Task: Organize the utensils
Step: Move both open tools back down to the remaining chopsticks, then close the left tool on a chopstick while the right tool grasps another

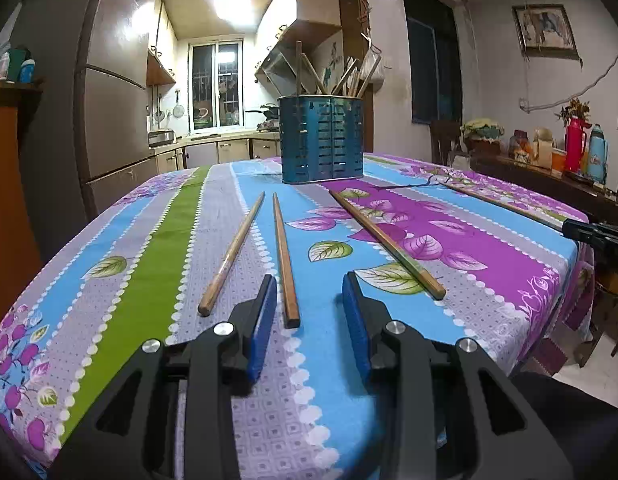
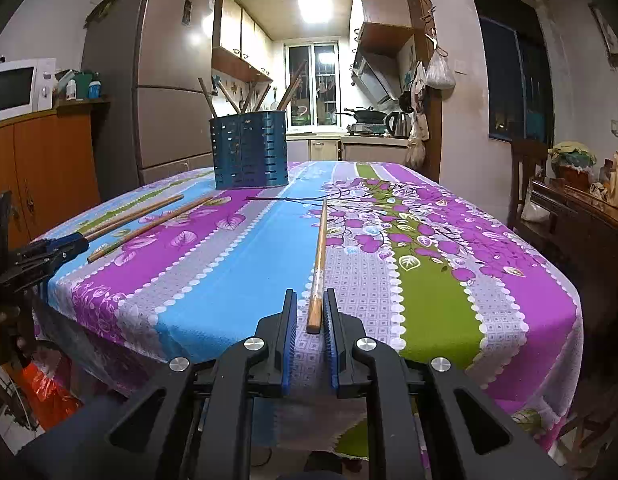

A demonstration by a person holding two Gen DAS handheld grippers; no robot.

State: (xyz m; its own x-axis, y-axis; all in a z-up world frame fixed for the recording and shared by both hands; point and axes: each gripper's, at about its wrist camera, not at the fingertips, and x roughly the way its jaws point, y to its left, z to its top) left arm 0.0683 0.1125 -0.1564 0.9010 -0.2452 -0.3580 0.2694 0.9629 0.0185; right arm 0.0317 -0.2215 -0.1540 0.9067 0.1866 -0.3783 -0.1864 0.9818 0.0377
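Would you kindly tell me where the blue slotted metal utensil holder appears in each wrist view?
Left wrist view: the blue slotted metal utensil holder stands at upper centre, beyond three loose wooden chopsticks.
Right wrist view: the holder stands upper left of centre.
Shared landmark: the barred kitchen window, left of the holder in one view, right in the other.

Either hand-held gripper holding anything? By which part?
Right hand-held gripper: nearly shut around chopstick butt end, contact unclear. Left hand-held gripper: open, empty.

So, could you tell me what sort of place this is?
Most likely a home dining area opening onto a kitchen: a tall fridge, a microwave and a cooktop with a kettle stand beyond the cloth-covered table.
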